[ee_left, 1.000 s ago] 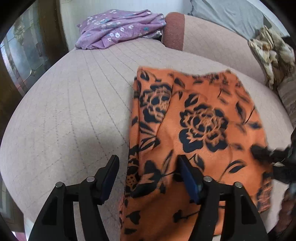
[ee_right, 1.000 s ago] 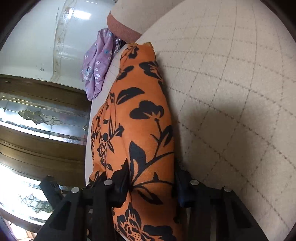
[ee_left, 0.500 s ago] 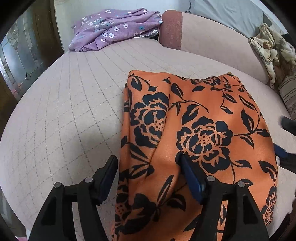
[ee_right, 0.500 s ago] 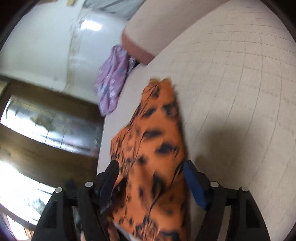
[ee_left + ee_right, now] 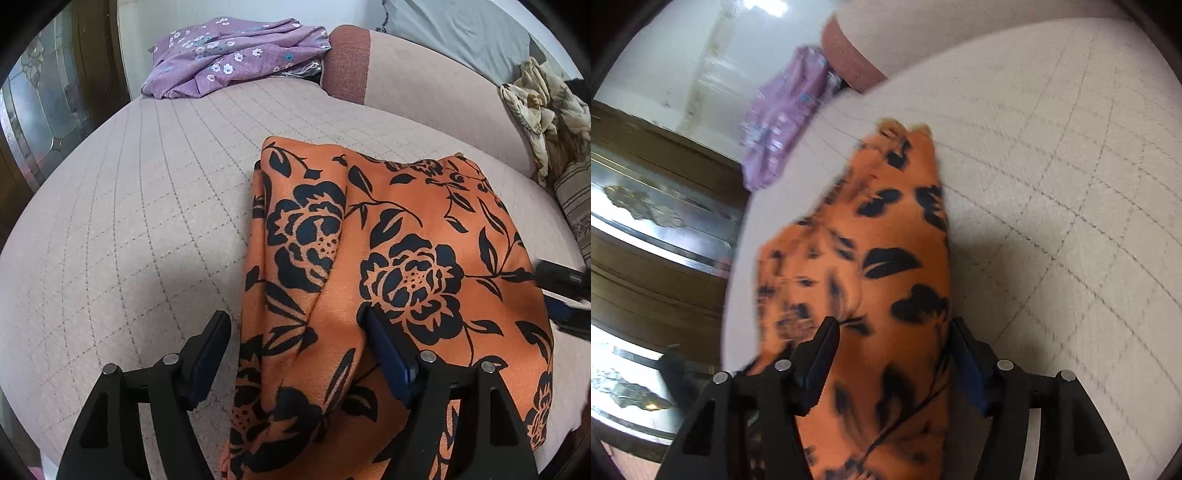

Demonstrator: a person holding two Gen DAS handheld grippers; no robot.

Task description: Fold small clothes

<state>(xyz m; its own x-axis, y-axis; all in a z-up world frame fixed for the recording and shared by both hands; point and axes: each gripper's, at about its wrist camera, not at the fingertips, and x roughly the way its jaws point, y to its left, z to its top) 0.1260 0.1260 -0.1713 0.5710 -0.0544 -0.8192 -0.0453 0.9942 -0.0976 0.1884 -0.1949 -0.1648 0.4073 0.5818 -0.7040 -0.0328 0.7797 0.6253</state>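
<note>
The left gripper point(image 5: 295, 347) has its jaws spread wide and they have just been opening further; the near left edge of the orange flowered cloth point(image 5: 391, 266) runs up between them, one finger point(image 5: 210, 350) standing on bare cushion and the other point(image 5: 384, 350) resting on top of the cloth, so nothing is pinched. The right gripper point(image 5: 892, 354) also stands open, though its jaws have just been narrowing again after a wider spread; the cloth point(image 5: 879, 273) bulges up between them, and in the blurred right wrist view I cannot tell whether the pads touch it, but they do not look clamped. The right gripper's tip point(image 5: 561, 280) shows at the right border of the left view, at the cloth's right side. The cloth lies on the quilted sofa seat point(image 5: 140, 229) in a rough rectangle, with a lengthwise fold line left of its middle and a rumpled far corner. A purple flowered garment point(image 5: 236, 55) lies bunched well apart at the back corner. By my reading, one fold has been laid down and let go, and the step in hand is resetting the grip. The next move probably calls for both grippers to take the near edge or corners and carry them over to the far edge, keeping the layers flat and aligned.
</note>
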